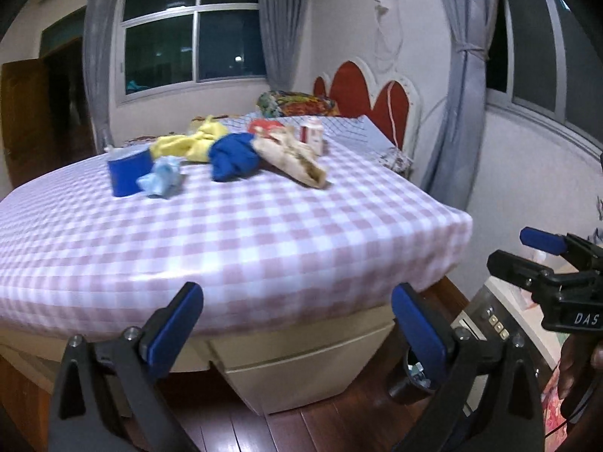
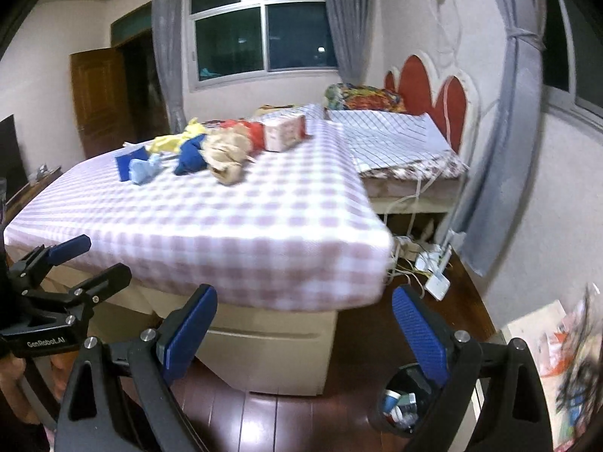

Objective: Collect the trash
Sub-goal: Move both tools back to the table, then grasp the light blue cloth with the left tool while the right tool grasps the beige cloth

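Trash lies in a heap at the far side of the pink checked table (image 1: 233, 241) (image 2: 241, 226): a blue can (image 1: 128, 173) (image 2: 128, 165), a light blue wad (image 1: 162, 177) (image 2: 145, 169), a yellow wrapper (image 1: 184, 143) (image 2: 169, 141), a dark blue wad (image 1: 233, 160) (image 2: 190, 158), a crumpled brown paper bag (image 1: 290, 158) (image 2: 226, 154) and a red and white carton (image 1: 312, 133) (image 2: 284, 132). My left gripper (image 1: 297, 326) (image 2: 88, 260) is open and empty, before the table's near edge. My right gripper (image 2: 303, 329) (image 1: 512, 246) is open and empty, beside the table's near corner.
A black bin (image 2: 399, 403) (image 1: 410, 384) with some rubbish in it stands on the wooden floor below the table's right corner. A bed with a red headboard (image 1: 369, 94) (image 2: 429, 90) is behind. Cables and power strips (image 2: 426, 260) lie on the floor at right.
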